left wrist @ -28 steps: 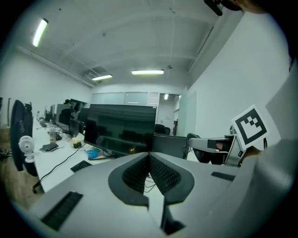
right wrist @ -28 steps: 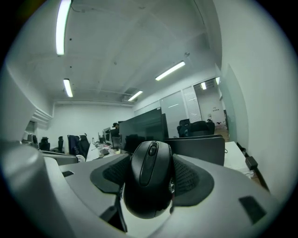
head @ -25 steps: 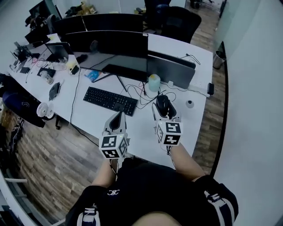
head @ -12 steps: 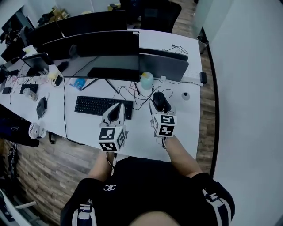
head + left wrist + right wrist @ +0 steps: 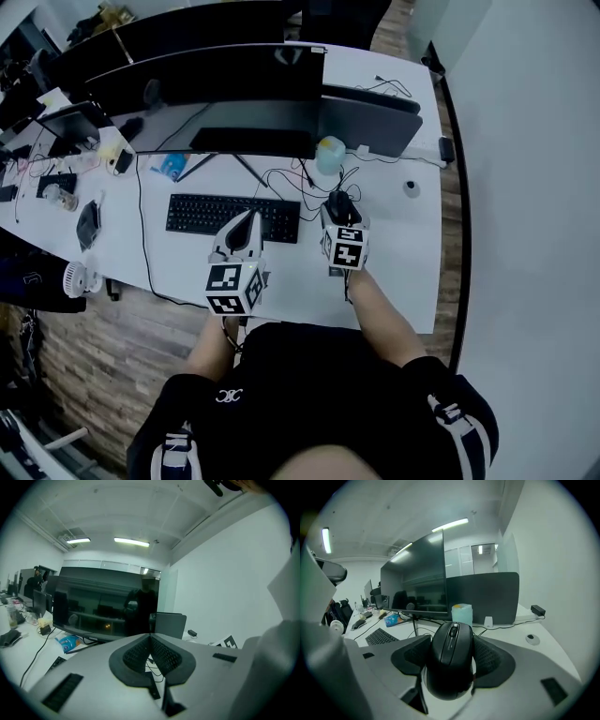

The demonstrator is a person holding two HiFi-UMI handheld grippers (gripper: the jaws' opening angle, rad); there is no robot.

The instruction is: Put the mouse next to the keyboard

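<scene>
A black mouse (image 5: 451,660) sits between the jaws of my right gripper (image 5: 451,656), whose ribbed pads press on both its sides. In the head view the mouse (image 5: 339,208) shows just ahead of that gripper (image 5: 341,221), to the right of the black keyboard (image 5: 232,217) on the white desk (image 5: 389,272). The keyboard (image 5: 380,636) lies at the left in the right gripper view. My left gripper (image 5: 244,232) hovers over the keyboard's near right edge. Its jaws meet at the tip (image 5: 150,637) with nothing between them.
Two dark monitors (image 5: 211,80) stand behind the keyboard on a stand (image 5: 251,142), with tangled cables (image 5: 291,178) and a pale cup (image 5: 329,153) beside them. A grey panel (image 5: 370,117) stands at the back right. A small round puck (image 5: 411,187) lies at the right. Clutter fills the desk's left end.
My right gripper, with the mouse in it, has shifted left toward the keyboard's right end. The left gripper stays over the keyboard's near edge. The head camera has swung round.
</scene>
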